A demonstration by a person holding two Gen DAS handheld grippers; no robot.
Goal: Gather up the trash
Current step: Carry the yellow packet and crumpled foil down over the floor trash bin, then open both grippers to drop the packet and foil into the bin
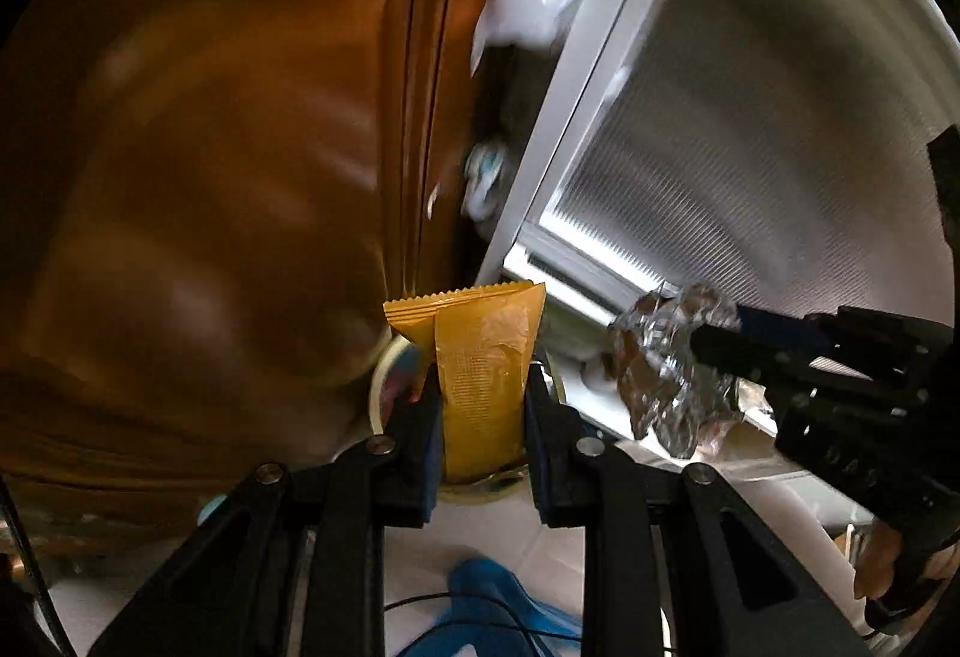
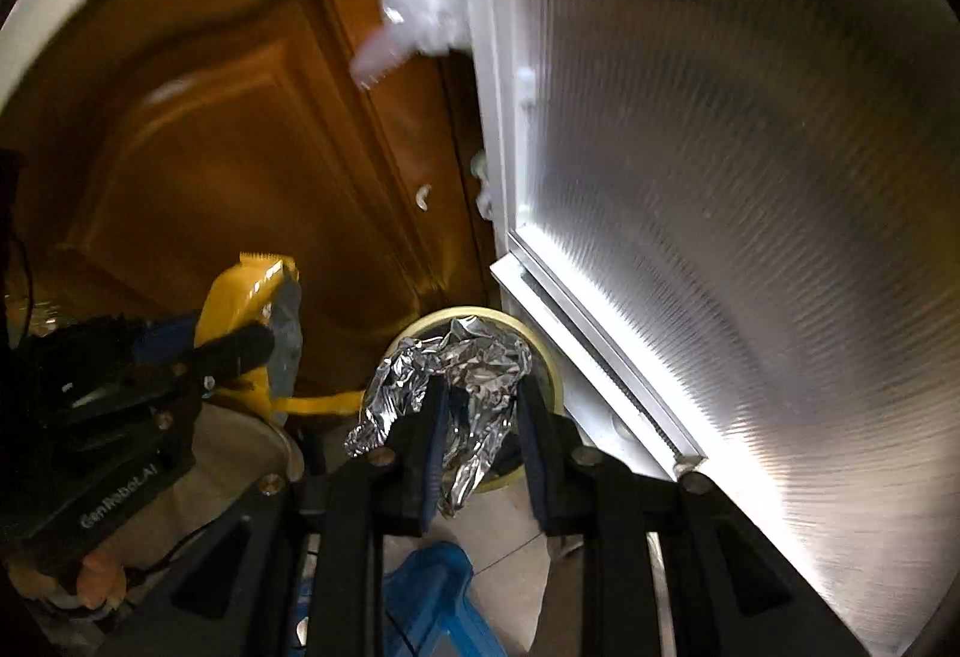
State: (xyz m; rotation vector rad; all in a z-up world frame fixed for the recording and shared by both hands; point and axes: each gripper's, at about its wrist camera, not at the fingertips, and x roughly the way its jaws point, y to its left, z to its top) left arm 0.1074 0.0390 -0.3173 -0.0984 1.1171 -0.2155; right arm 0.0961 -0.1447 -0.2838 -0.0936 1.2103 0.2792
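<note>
wrapper (image 1: 480, 369): light, thin, slippery; left claw (image 1: 480, 405) clamps its lower half
foil (image 2: 462, 387): light, crushable; right claw (image 2: 480, 417) pinches its crumpled middle
bin (image 2: 555, 357): below both

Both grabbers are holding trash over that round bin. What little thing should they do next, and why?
Probably let go of the crumpled foil first. The right gripper holds it right over the round cream-rimmed bin, so it should drop inside. The left gripper clamps the yellow wrapper above the same rim and could follow.
</note>
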